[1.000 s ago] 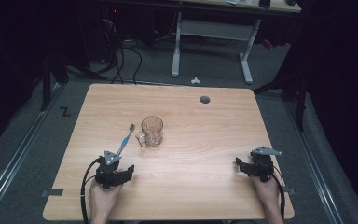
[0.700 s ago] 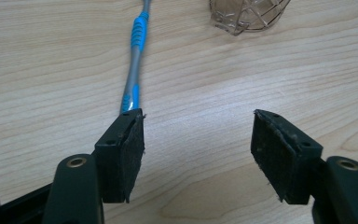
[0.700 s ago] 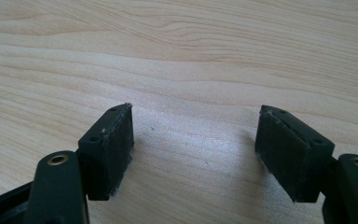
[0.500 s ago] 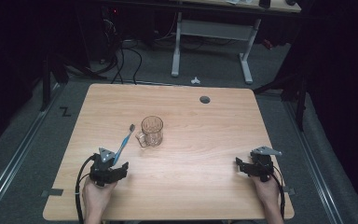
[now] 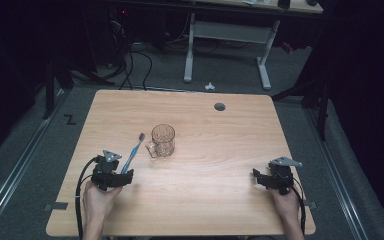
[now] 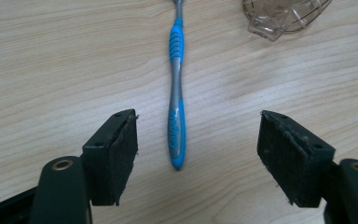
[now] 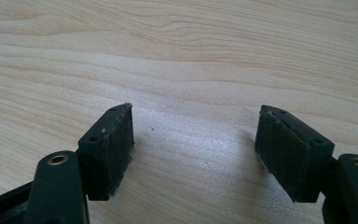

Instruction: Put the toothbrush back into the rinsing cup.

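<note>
Left hand-held gripper (image 6: 198, 156) gapes wide astride the toothbrush (image 6: 177, 93) handle.

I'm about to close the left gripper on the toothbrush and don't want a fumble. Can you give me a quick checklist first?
1. Left gripper open wide enough: ok.
2. Toothbrush handle end lies between the jaws: ok.
3. Handle centred in the gap: not ok, nearer the left jaw.
4. Glass mug apart from the toothbrush: ok.
5. Right gripper far from the pick, open over bare table: ok.
6. Jaws low enough to pinch: cannot tell.
</note>
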The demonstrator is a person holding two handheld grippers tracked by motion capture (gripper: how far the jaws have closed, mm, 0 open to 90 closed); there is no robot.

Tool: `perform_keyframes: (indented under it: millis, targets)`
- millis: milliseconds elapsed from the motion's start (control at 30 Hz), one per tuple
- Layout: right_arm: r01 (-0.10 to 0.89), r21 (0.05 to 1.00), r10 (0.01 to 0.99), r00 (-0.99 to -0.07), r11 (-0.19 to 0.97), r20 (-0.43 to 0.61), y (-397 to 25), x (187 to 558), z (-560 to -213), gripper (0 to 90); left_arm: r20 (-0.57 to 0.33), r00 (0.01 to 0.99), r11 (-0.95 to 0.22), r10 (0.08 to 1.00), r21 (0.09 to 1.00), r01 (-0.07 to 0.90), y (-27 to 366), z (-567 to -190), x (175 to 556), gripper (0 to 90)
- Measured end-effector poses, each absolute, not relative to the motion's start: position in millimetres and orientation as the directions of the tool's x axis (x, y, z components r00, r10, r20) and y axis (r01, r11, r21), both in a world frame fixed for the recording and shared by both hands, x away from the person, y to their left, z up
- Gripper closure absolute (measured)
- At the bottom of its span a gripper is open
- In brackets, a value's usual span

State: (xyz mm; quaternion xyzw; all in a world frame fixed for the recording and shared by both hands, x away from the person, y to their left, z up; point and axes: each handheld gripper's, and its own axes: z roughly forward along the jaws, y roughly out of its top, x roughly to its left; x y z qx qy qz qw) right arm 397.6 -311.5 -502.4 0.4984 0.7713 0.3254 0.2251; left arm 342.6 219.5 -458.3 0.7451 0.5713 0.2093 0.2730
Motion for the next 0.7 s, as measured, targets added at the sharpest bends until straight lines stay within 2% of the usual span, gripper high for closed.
perform_keyframes:
  millis: [167,700]
  targets:
    - [0.622,0.727,0.915,-0.402,0.291,-0.023,-312,398,-502,28.4,0.012,0.262,-0.21,0.965,0.633,0.745,220,-458,349,29.6]
    - [0.622,0.727,0.916,-0.402,0.291,-0.023,-311,398,-502,28.4,0.106,0.302,-0.296,0.947,0.646,0.703,213,-450,364,43.4]
